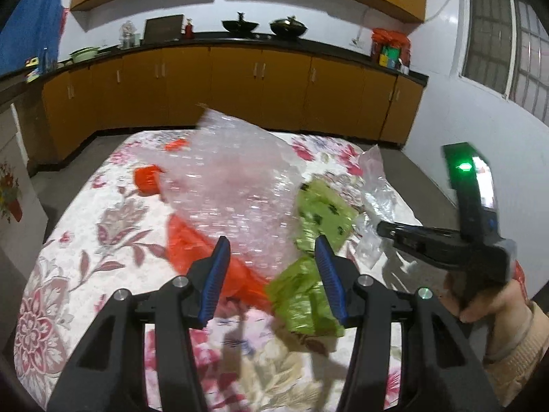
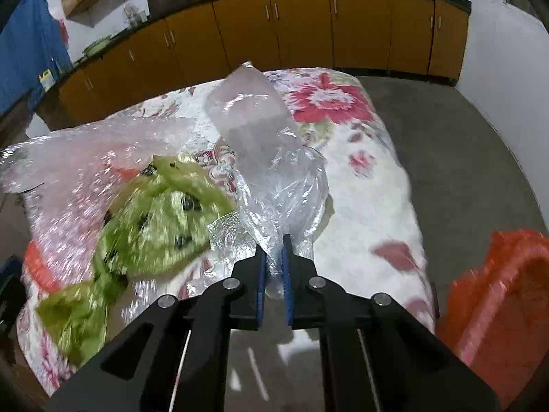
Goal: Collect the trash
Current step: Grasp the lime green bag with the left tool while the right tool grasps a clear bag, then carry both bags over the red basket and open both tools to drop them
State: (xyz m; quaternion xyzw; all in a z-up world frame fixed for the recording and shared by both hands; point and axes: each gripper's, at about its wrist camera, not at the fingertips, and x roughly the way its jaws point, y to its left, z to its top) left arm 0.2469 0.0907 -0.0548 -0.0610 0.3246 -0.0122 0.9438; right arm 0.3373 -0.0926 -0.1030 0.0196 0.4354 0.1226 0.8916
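Trash lies on a table with a floral cloth [image 1: 85,240]. A big sheet of bubble wrap [image 1: 236,185] covers its middle, over orange plastic [image 1: 192,247]. A green wrapper [image 1: 319,213] lies to the right. My left gripper [image 1: 272,257] is open above the bubble wrap and the green wrapper, holding nothing. My right gripper [image 2: 273,257] is shut on a clear plastic bag [image 2: 271,171] at the table's right side. The right gripper also shows in the left wrist view [image 1: 387,228]. The green wrapper [image 2: 161,219] and bubble wrap [image 2: 68,171] lie left of it.
An orange bag or bin [image 2: 497,302] stands off the table's right edge. Small orange pieces [image 1: 147,180] lie on the far left of the cloth. Yellow kitchen cabinets [image 1: 240,89] with a black counter line the back wall. Grey floor [image 2: 463,144] surrounds the table.
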